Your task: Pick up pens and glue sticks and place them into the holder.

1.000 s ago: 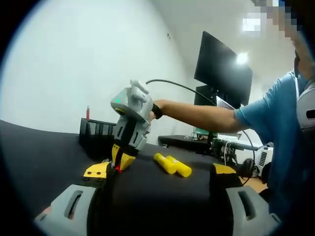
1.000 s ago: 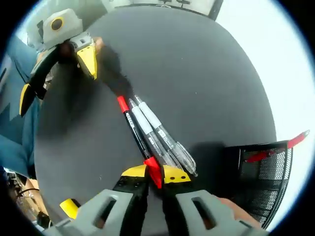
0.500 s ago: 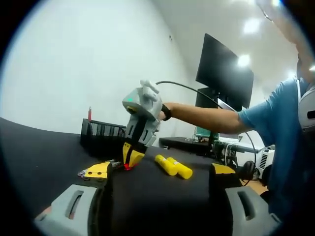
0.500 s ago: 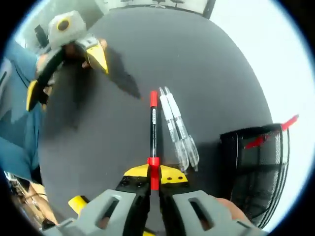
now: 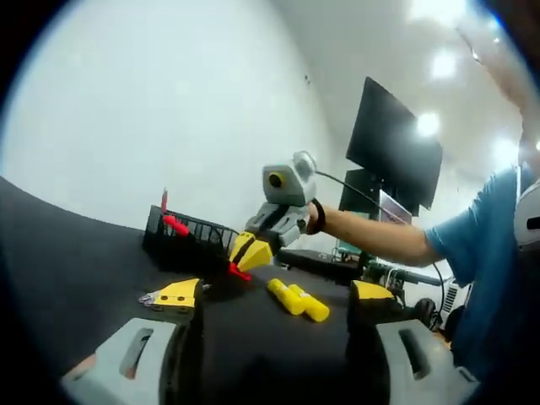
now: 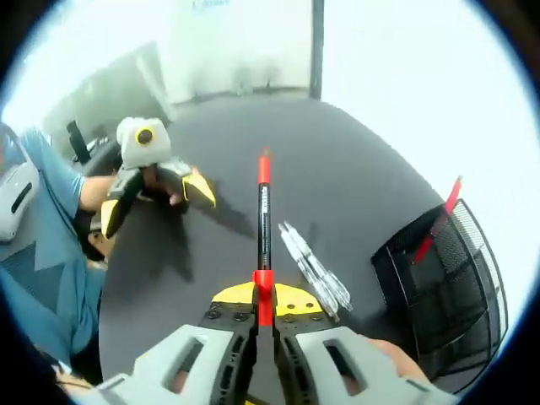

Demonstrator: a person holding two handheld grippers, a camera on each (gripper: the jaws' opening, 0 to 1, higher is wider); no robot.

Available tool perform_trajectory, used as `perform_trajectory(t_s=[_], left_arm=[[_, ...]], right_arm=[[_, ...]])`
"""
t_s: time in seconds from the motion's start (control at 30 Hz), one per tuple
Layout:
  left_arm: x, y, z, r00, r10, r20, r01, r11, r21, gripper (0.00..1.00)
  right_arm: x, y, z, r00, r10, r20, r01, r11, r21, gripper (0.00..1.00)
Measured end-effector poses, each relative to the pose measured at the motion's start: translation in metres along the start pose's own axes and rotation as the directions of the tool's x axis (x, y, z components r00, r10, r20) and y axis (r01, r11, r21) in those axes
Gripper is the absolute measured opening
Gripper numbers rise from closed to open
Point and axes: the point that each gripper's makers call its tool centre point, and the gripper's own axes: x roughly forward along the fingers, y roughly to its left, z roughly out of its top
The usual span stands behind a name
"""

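Observation:
My right gripper [image 6: 263, 305] is shut on a black pen with red ends [image 6: 263, 221], which sticks straight out ahead of the jaws, raised above the black table. Two clear pens [image 6: 314, 272] lie side by side on the table below it. The black mesh holder [image 6: 440, 297] stands to the right with a red pen [image 6: 435, 228] leaning in it. In the left gripper view the right gripper [image 5: 251, 251] hovers beside the holder [image 5: 192, 241]. Two yellow glue sticks [image 5: 297, 299] lie ahead of my open left gripper [image 5: 274, 295], which is also seen as the left gripper [image 6: 156, 205].
The round black table [image 6: 354, 186] ends at a white wall on the right. A dark monitor [image 5: 395, 145] and desk gear stand behind. A person's arm [image 5: 380, 238] and blue sleeve [image 5: 481, 245] reach in from the right.
My right gripper has lifted the red-ended pen off the table and tilted up, nearer the holder. The two clear pens stayed where they lay. The left gripper stays open.

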Motion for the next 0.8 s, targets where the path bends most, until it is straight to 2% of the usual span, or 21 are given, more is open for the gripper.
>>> perform_trajectory(t_s=[0.03,0.13,0.2,0.3,0.4,0.47,0.57,0.63,0.7,0.77,0.8], left_arm=[[-0.001,0.002,0.003,1.000,0.007,0.012,-0.007,1.000,-0.014,0.62],[-0.006,0.008,0.014,0.997,0.031,0.069,-0.025,0.996,-0.084,0.57],[-0.010,0.014,0.024,0.992,0.049,0.118,-0.034,0.991,-0.133,0.56],[-0.018,0.017,0.039,0.980,0.047,0.196,-0.005,0.977,-0.212,0.54],[-0.020,0.021,0.041,0.977,0.059,0.206,-0.011,0.974,-0.225,0.54],[-0.019,0.020,0.040,0.977,0.059,0.204,-0.011,0.973,-0.229,0.52],[-0.019,0.018,0.038,0.980,0.052,0.192,-0.007,0.974,-0.228,0.50],[-0.019,0.018,0.037,0.981,0.051,0.185,-0.008,0.974,-0.228,0.44],[-0.020,0.020,0.034,0.984,0.066,0.166,-0.028,0.974,-0.224,0.28],[-0.022,0.020,0.036,0.982,0.064,0.180,-0.022,0.973,-0.229,0.27],[-0.023,0.018,0.039,0.980,0.047,0.193,0.002,0.970,-0.244,0.27]], right_arm=[[-0.002,-0.009,0.000,1.000,-0.001,0.014,0.001,1.000,0.007,0.03],[-0.005,-0.007,0.005,0.997,-0.023,0.079,0.021,0.999,0.025,0.03],[-0.005,0.002,0.008,0.993,-0.040,0.115,0.036,0.999,0.035,0.03],[-0.004,0.014,0.012,0.984,-0.046,0.173,0.037,0.998,0.054,0.03],[-0.004,0.016,0.027,0.964,-0.044,0.261,0.023,0.996,0.084,0.03],[-0.002,0.026,0.029,0.957,-0.049,0.286,0.026,0.996,0.083,0.03],[0.000,0.042,0.036,0.942,-0.023,0.334,-0.010,0.995,0.097,0.03],[0.003,0.051,0.039,0.935,-0.011,0.355,-0.028,0.994,0.105,0.03],[0.007,0.064,0.044,0.921,0.019,0.389,-0.068,0.991,0.114,0.04],[0.009,0.078,0.046,0.913,0.040,0.407,-0.095,0.989,0.116,0.04],[0.011,0.082,0.046,0.912,0.041,0.408,-0.095,0.989,0.115,0.04]])
